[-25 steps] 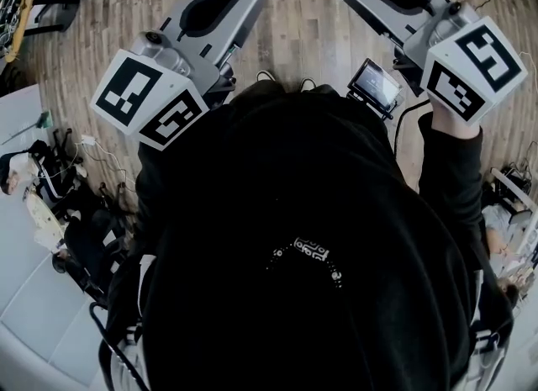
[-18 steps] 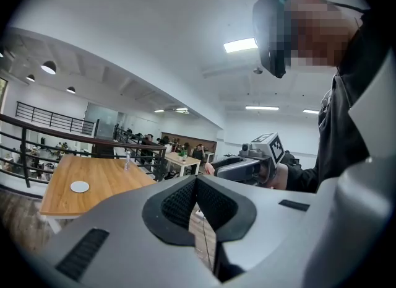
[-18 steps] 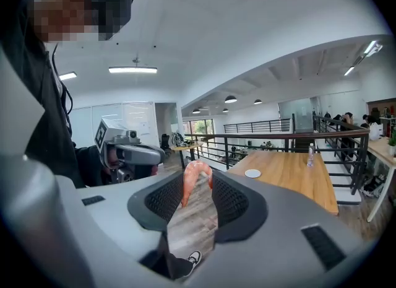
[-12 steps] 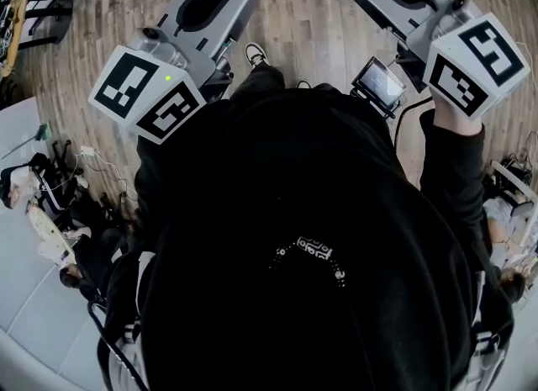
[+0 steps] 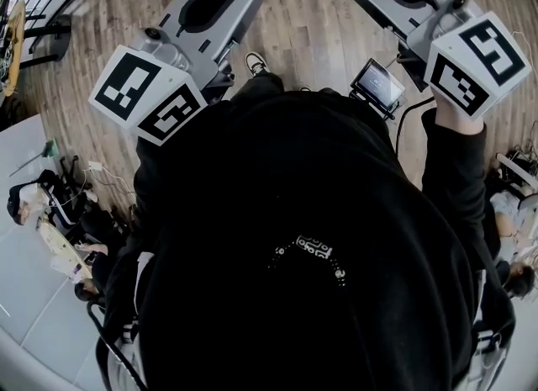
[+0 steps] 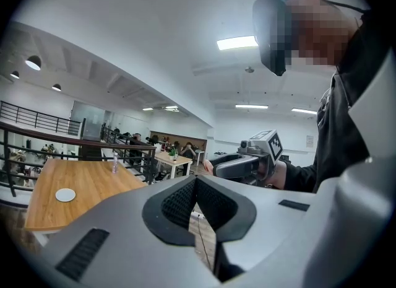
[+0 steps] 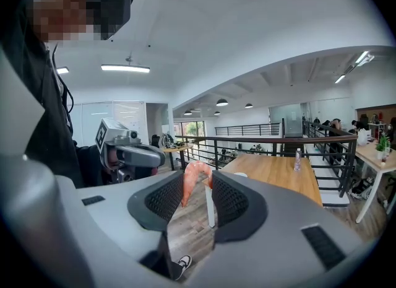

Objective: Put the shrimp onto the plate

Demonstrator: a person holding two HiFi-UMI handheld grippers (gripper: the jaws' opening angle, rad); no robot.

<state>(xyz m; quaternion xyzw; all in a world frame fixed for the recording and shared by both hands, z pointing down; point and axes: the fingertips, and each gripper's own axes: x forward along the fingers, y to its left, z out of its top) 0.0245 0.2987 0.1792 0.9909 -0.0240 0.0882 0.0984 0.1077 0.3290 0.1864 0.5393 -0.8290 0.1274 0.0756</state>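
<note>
Wooden tabletop [image 6: 86,181]: white plate [image 6: 65,194] lies near its near edge; bottle [image 6: 114,163] stands upright near the far edge.

The shrimp [image 7: 193,178] is pale pink-orange between the grey right tongs [image 7: 198,184], whose ribbed pads [image 7: 164,199] are black. On the far left, the tabletop [image 6: 86,184] is honey-brown wood and the plate [image 6: 65,195] white.

shrimp [image 7: 189,179] between right gripper [image 7: 197,176] jaws, plate [image 6: 65,195] on table [image 6: 99,184]

The pink, curved shrimp [image 7: 190,179] hangs pinched in the right gripper [image 7: 197,178], well apart from the white plate [image 6: 65,194].
</note>
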